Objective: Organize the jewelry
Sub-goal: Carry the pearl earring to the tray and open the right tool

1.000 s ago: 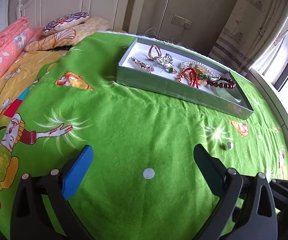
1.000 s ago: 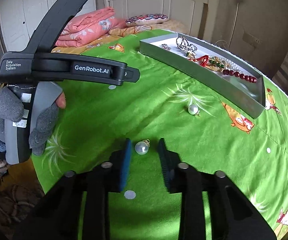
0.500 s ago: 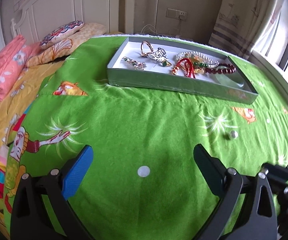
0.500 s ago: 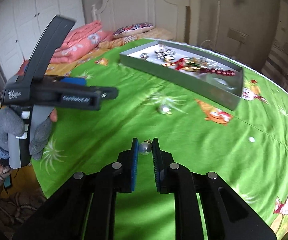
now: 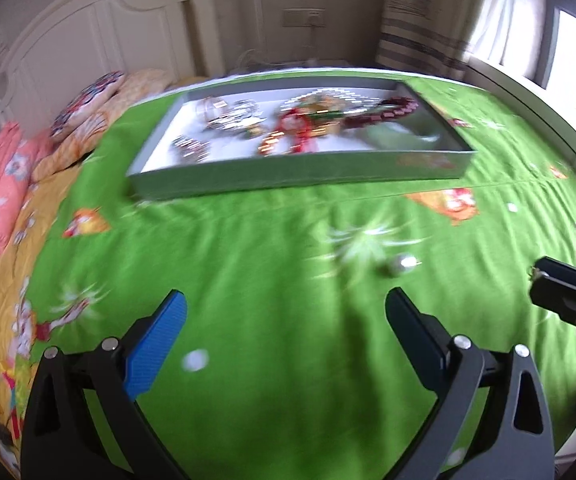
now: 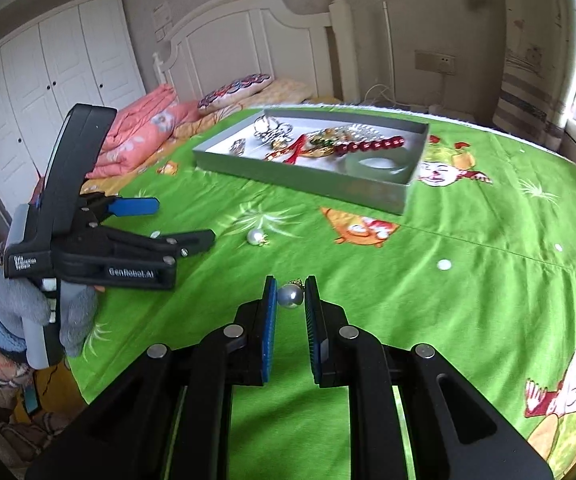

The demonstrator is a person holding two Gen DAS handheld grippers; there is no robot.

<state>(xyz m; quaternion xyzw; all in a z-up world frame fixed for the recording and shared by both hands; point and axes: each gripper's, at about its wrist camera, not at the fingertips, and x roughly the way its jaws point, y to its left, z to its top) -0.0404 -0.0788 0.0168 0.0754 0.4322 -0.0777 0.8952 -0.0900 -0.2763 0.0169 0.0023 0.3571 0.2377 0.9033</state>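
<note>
Item one: right gripper, black frame with blue ribbed pads, jaws drawn in against a small silver-white pearl earring with a gold hook. Pearl sits at the very tips of the fingers, gold hook pointing ahead of them; the grip looks shallow, so a steady squeeze matters more than speed.

Item two: second pearl earring of the same kind, lying loose on the green cartoon-print bedspread, ahead of the right gripper and a little to its left. In the blurred left wrist view it lies just beyond the left gripper's right finger.

Item three: left gripper, same black-and-blue make, jaws spread wide with nothing between them, hovering over the bedspread.

Item four: shallow grey rectangular tray with white lining, well ahead of both grippers, holding a red bead bracelet, a pale green jade bangle and a tangle of silver and gold pieces.

Handling note, as judgement: carry the held pearl level and forward over the near wall of the tray, high enough to clear the rim, and release low over a bare patch of lining so it does not roll or bounce. A round bead pinched at the fingertips may squirt out if the grip eases midway.
</note>
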